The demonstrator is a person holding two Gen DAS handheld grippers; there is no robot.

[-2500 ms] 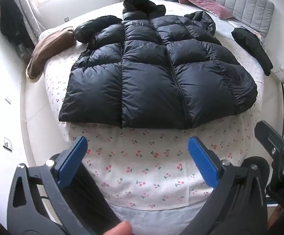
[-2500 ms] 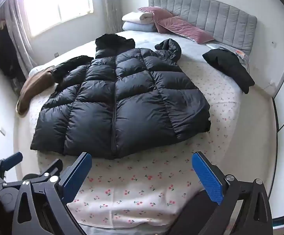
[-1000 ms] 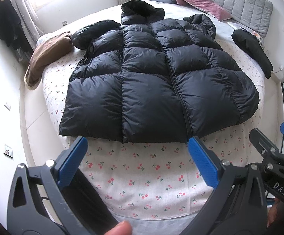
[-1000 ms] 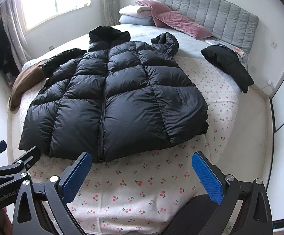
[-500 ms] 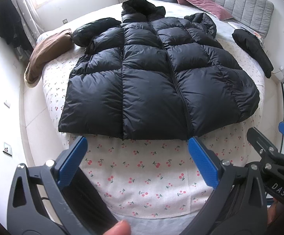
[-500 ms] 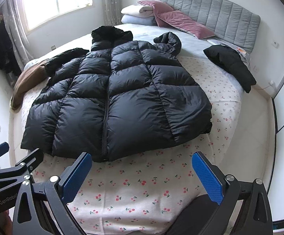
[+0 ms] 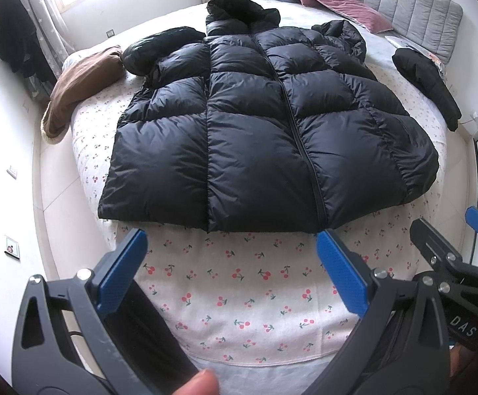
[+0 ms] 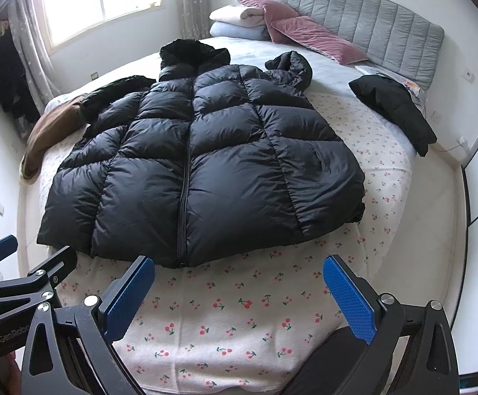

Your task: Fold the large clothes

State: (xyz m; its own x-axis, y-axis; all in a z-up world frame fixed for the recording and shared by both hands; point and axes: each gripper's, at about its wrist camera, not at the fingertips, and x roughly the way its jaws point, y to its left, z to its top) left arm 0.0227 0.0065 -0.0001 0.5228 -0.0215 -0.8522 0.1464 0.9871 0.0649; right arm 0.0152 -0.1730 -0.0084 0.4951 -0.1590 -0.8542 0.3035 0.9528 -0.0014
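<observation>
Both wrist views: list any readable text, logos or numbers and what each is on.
"DAS": white letters on the black body of the right gripper, seen at the right edge of the left wrist view; cut off by the frame.
"GenRobo": on the black body of the left gripper, seen at the lower left of the right wrist view; the rest is hidden.
Item by the headboard: print too small to read.
Black puffer jacket: no readable label.

Black puffer jacket point(image 7: 265, 138) flat on bed point(image 7: 239, 289)

A: Any lettering to read?
B: "DAS" on the right tool point(image 7: 449, 247), seen from the left wrist view. "GenRobo", cut off, on the left tool point(image 8: 28, 256), seen from the right.
</observation>
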